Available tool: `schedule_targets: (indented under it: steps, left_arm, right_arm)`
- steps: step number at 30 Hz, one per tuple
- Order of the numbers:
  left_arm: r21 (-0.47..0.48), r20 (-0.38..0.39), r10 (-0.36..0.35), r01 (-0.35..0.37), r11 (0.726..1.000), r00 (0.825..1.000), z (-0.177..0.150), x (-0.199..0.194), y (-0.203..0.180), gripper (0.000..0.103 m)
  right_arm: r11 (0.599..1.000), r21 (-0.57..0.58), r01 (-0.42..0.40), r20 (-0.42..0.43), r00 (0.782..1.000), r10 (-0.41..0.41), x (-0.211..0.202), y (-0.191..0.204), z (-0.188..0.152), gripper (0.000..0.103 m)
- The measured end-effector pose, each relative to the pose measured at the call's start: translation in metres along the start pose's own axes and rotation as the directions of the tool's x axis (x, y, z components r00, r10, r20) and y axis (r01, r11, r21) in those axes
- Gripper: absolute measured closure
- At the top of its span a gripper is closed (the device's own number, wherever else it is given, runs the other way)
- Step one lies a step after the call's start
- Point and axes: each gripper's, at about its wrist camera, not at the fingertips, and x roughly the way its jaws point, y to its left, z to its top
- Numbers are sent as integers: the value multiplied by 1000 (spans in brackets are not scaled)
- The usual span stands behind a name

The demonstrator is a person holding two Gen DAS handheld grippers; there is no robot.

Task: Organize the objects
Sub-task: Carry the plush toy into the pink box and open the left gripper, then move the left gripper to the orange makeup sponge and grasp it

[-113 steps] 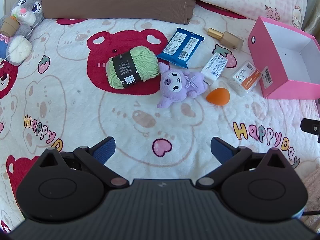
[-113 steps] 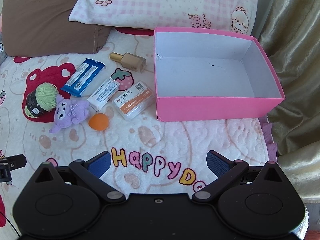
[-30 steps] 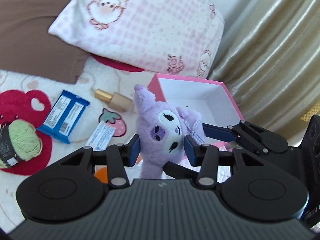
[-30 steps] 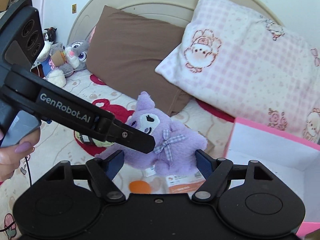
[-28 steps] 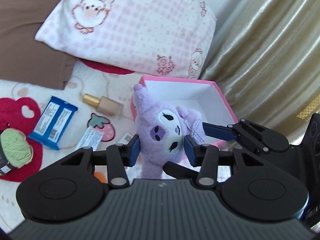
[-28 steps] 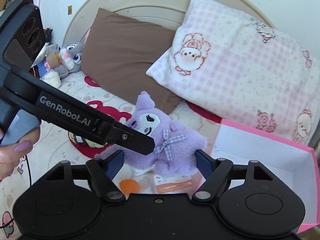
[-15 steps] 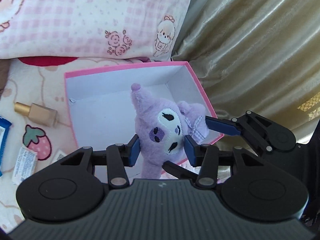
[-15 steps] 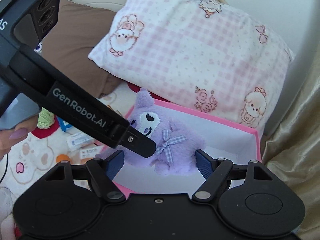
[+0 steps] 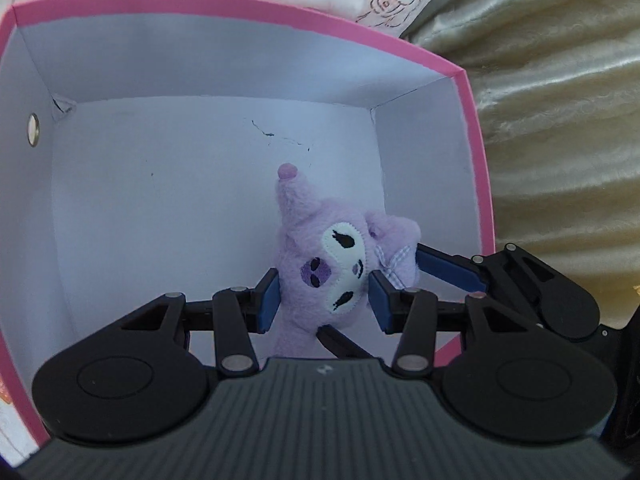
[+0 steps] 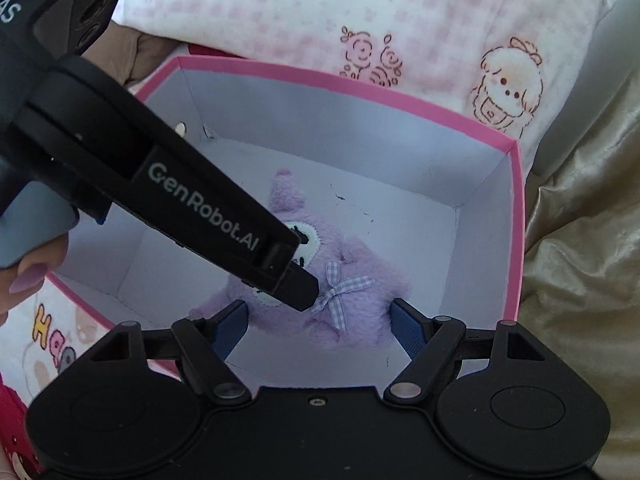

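both grippers' fingers (image 9: pixel 269 300) clamp purple plush (image 9: pixel 328 256)

My left wrist camera sits just behind the left gripper (image 9: pixel 323 300) and looks steeply down, close in, into the open pink cardboard box with white inner walls (image 9: pixel 224 60). My right wrist camera rides behind the right gripper (image 10: pixel 318 330) and looks down from the side, a little further back. Both views share the box (image 10: pixel 360 128), the fluffy purple plush toy (image 9: pixel 332 264) (image 10: pixel 352 292), and the pink checked pillow (image 10: pixel 360 12).
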Motion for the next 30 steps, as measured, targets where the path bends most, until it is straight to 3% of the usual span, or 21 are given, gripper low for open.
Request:
schedule_targets:
  steps: [7, 12, 16, 19, 26, 30]
  left_arm:
    - [-58, -25, -4, 2, 998, 1000, -1, 29, 7, 59]
    - [-88, -26, -14, 11, 996, 1000, -1, 32, 11, 60]
    - [-5, -5, 54, -54, 999, 999, -3, 21, 0, 56]
    - [118, 70, 117, -125, 985, 991, -10, -5, -14, 55]
    - [260, 134, 83, -116, 959, 987, -37, -94, -26, 52]
    - [279, 191, 79, -131, 951, 978, -54, -152, -20, 50]
  right_arm:
    - [998, 12, 61, -103, 993, -60, 33, 2, 5, 22]
    - [997, 36, 69, -110, 992, -65, 45, -2, 0, 25]
    - [995, 65, 70, -91, 994, -64, 32, 2, -1, 24]
    - [990, 88, 107, -8, 994, -106, -1, 13, -5, 18]
    - [988, 127, 88, 178, 978, -110, -76, 51, -26, 18]
    - [995, 96, 41, 267, 962, -65, -116, 85, -34, 18]
